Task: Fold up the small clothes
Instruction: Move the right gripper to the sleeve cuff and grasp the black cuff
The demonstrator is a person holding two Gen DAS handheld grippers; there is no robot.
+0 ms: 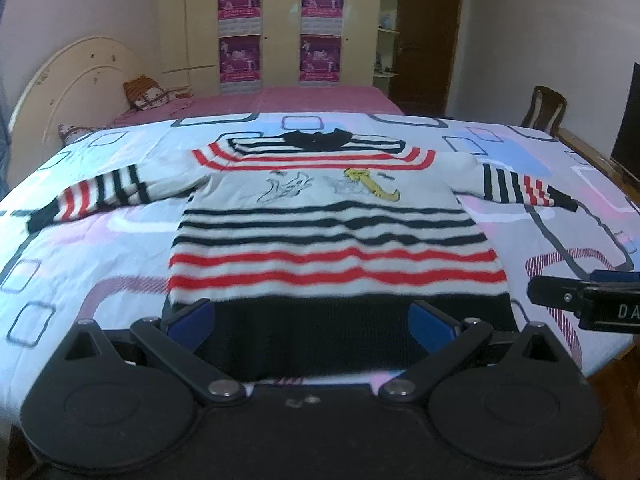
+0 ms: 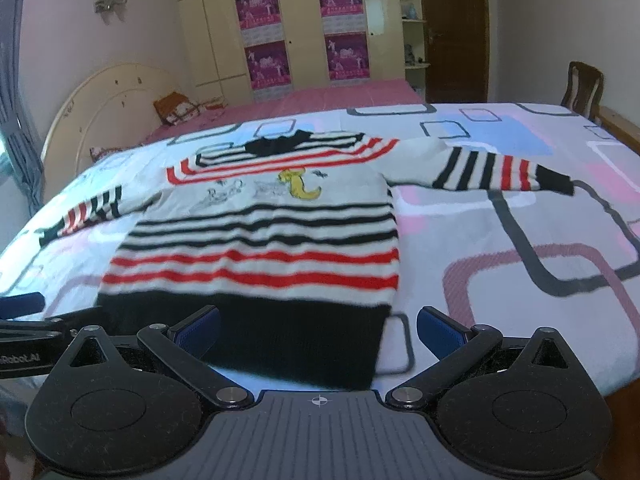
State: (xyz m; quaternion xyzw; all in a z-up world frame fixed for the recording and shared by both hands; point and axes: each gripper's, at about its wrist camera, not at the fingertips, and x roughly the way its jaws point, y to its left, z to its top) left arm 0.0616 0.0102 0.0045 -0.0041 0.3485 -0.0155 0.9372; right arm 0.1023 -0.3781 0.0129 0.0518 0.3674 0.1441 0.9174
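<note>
A small striped sweater [image 1: 332, 216] is lying flat on a bed covered by a patterned quilt [image 1: 100, 248], face up, with its black hem [image 1: 320, 336] at the near edge of the bed and its black collar [image 1: 318, 138] pointing toward the far side. Its body is running lengthwise from near edge to far, while the two sleeves are stretching straight out sideways, one toward the left edge [image 1: 92, 194] and one toward the right edge [image 1: 524, 186], so the widest line of the garment is lying across the bed. A yellow figure [image 1: 372, 184] and a faint line drawing are sitting on the chest between the stripes; the drawing is too blurred to read.

The left tongs [image 1: 312, 320] are hovering spread wide just over the hem, blue pads [image 1: 192, 320] apart, pinching nothing. The right tongs [image 2: 320, 330] are likewise standing spread, straddling the right corner of the hem, one pad over the black band and the other over bare quilt. Whether either pad is touching the cloth is hard to tell.

In the left wrist view the right tool is showing only as a black bar cut off at the right border; in the right wrist view the left tool is cut off at the left border. The near strip of hem is hiding behind each tool's body. Beyond the quilt, a pink sheet [image 1: 304, 100], a headboard [image 1: 76, 80], a wardrobe with posters [image 1: 280, 28] and a chair [image 2: 582, 84] are showing.
</note>
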